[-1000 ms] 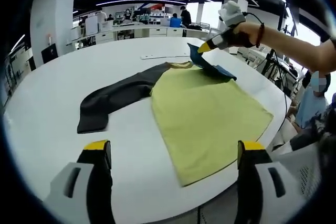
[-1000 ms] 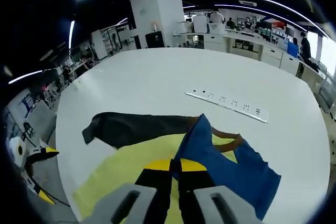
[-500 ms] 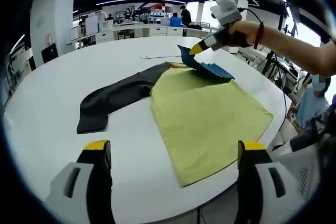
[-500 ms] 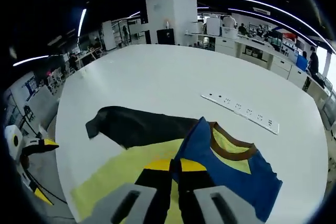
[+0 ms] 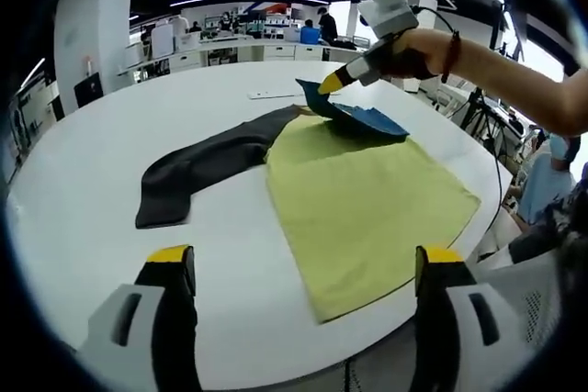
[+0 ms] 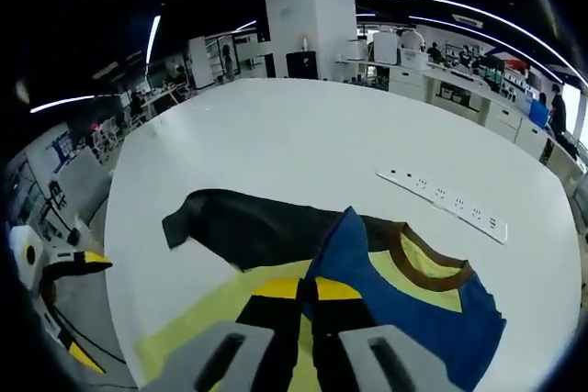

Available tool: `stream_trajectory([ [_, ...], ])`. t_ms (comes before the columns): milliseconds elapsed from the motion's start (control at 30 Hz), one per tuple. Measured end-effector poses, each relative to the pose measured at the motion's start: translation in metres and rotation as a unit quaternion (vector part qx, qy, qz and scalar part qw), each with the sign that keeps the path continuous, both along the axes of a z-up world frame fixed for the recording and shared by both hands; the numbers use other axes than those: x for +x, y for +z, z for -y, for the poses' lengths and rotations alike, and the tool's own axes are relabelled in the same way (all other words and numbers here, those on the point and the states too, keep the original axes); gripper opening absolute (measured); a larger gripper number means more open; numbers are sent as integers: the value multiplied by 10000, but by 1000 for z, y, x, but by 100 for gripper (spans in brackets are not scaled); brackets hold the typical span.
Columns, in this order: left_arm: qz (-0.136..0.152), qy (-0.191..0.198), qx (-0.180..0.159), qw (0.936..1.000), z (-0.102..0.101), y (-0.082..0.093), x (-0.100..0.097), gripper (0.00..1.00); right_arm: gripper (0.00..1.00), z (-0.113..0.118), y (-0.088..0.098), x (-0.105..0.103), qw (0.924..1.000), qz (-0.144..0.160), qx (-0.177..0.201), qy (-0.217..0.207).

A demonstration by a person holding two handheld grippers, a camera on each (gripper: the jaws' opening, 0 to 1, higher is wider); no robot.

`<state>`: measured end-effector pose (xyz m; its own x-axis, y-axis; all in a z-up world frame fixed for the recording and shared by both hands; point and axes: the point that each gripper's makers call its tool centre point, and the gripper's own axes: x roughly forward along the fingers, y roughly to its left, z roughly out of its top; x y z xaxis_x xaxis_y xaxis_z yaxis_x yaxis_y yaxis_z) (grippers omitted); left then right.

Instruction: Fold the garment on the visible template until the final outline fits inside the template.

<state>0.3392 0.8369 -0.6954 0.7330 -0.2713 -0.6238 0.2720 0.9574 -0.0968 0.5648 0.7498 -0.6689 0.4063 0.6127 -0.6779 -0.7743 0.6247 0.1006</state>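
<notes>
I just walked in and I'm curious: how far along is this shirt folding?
Early on. The right tool is shut on the blue sleeve, lifting it over the yellow shirt. The dark sleeve lies spread on the white table, and the left tool is open, holding nothing. No finished fold shows.

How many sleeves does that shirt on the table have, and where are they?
2. The dark sleeve lies flat, stretched out across the white table. The blue sleeve is lifted, pinched in the right gripper.
</notes>
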Motion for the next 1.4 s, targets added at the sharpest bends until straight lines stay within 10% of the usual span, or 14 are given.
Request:
stream_trajectory([
  [667, -72, 39, 9, 10000, -3, -3, -4, 96, 0, -18, -31, -8, 9990, -16, -342, 292],
  [900, -41, 129, 47, 9999, -11, -2, -3, 97, 0, -40, -53, -29, 9960, -797, 159, 369],
  [1033, -41, 156, 57, 9999, -12, -1, -2, 96, 1, -43, -66, -36, 9959, -742, 30, 521],
  [1233, -44, 172, 50, 9998, -12, -2, -3, 97, 15, -32, -67, -30, 9974, -563, -109, 441],
  [1400, 13, 188, 65, 9998, -12, 0, -2, 99, 46, -21, -60, -21, 9984, -192, -295, 451],
])
